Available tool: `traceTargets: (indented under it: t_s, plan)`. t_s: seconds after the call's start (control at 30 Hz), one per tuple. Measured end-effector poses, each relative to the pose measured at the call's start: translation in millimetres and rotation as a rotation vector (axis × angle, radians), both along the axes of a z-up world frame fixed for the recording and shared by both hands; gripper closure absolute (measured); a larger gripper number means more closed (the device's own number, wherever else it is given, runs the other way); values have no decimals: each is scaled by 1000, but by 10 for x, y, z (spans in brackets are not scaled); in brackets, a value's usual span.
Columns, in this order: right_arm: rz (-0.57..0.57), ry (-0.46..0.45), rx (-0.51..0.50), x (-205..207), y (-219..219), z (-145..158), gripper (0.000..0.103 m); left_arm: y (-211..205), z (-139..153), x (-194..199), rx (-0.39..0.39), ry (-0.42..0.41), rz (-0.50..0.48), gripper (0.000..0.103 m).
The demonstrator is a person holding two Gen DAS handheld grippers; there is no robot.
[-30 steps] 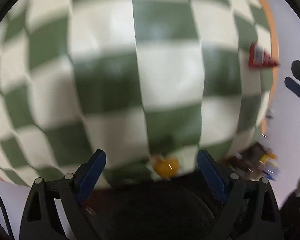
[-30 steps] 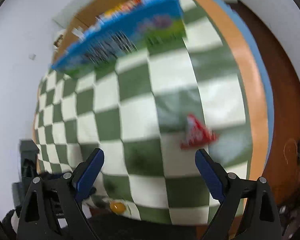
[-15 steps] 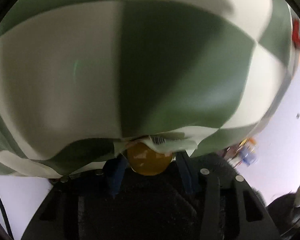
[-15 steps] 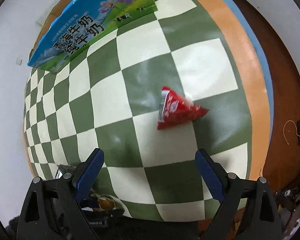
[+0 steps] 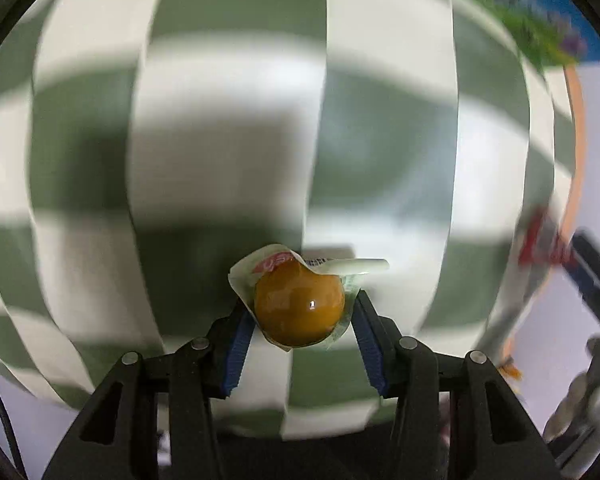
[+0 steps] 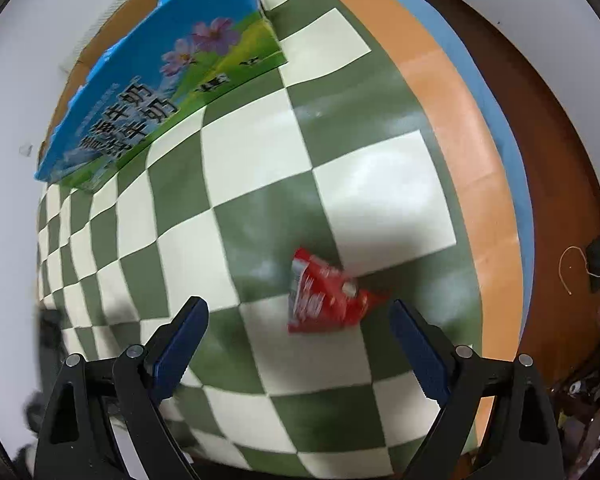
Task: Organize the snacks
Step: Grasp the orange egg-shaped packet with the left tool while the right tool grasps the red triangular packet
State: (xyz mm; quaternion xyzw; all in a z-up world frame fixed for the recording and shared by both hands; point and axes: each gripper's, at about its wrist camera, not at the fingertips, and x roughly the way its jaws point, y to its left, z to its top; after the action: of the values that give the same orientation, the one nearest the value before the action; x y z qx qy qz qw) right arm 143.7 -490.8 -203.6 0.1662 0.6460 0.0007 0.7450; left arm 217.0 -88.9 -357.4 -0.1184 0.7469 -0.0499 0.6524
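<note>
Motion blur smears the checkered cloth (image 5: 220, 140) across the left wrist view; at one o'clock a blue-green box (image 5: 540, 32) dissolves into streaks, cut by the frame's edge. At three o'clock, a red packet (image 5: 540, 240) blurs beyond reading.

One amber jelly cup (image 5: 299, 310) between the left jaws; one red snack packet (image 6: 325, 299) between the right jaws (untouched); one blue carton (image 6: 156, 92) beyond them.
</note>
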Motion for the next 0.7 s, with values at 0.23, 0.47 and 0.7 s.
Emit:
traceTargets:
  t_s: [0.23, 0.47, 0.7]
  plan:
    - [22, 36, -61, 130, 43, -344, 27, 10, 21, 263, 18, -53, 17, 56]
    - [94, -15, -42, 157, 313, -334, 44, 30, -65, 130, 10, -65, 24, 50]
    - [140, -9, -26, 168, 544, -341, 43, -170, -86, 243, 52, -87, 10, 41]
